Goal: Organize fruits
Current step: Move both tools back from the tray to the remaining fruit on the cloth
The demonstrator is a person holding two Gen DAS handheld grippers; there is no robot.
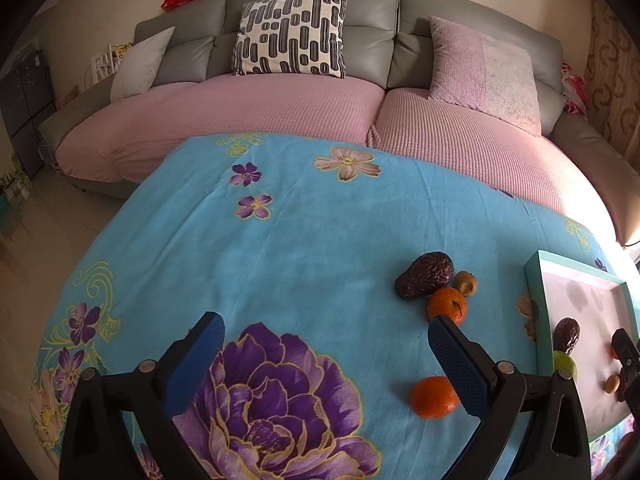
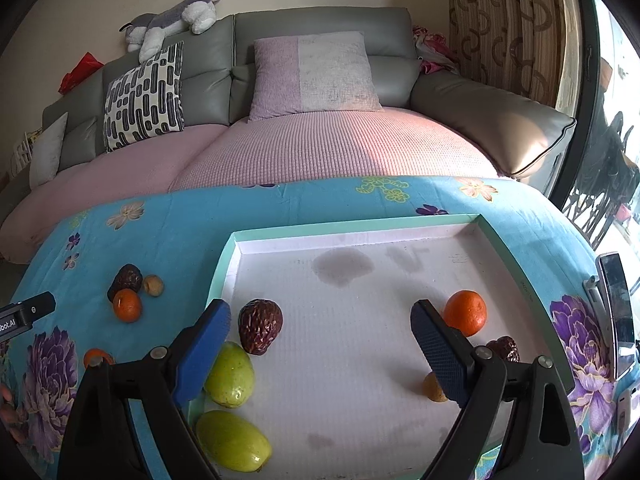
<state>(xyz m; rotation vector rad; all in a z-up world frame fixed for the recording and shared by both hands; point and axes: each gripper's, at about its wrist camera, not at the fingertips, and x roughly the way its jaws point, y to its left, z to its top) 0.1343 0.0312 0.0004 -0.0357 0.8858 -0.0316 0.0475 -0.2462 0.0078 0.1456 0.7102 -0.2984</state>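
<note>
The desk (image 1: 304,248), draped in a blue flowered cloth, carries everything, and the shallow teal-rimmed tray (image 2: 348,227) sits on its right part as the collecting place. Inside the tray lie two green fruits (image 2: 231,374), a dark wrinkled fruit (image 2: 261,331), an orange (image 2: 466,312), a second dark fruit and a small tan one near the right rim. The right gripper (image 2: 320,344) hovers over the tray with its jaws spread wide and nothing between them; the dark wrinkled fruit lies at about 10 o'clock of its centre, the tray orange at 2 o'clock, both just outside the jaws. The left gripper (image 1: 326,364) hangs above the cloth, jaws likewise released and empty. Four fruits remain loose on the cloth: a large dark wrinkled one (image 1: 424,275), a small tan one (image 1: 466,283) touching it, an orange (image 1: 447,305) just below them, and a nearer orange (image 1: 434,397). The step in hand appears to be fetching the next loose fruit. The nearer orange sits at roughly 4 o'clock from the left gripper's centre, tucked against the outer side of the right jaw, not between the jaws. To do this well, the left gripper should probably shift toward 3 o'clock until the orange is centred, descend squarely, and close gently so the round fruit does not roll off on the soft cloth.
</note>
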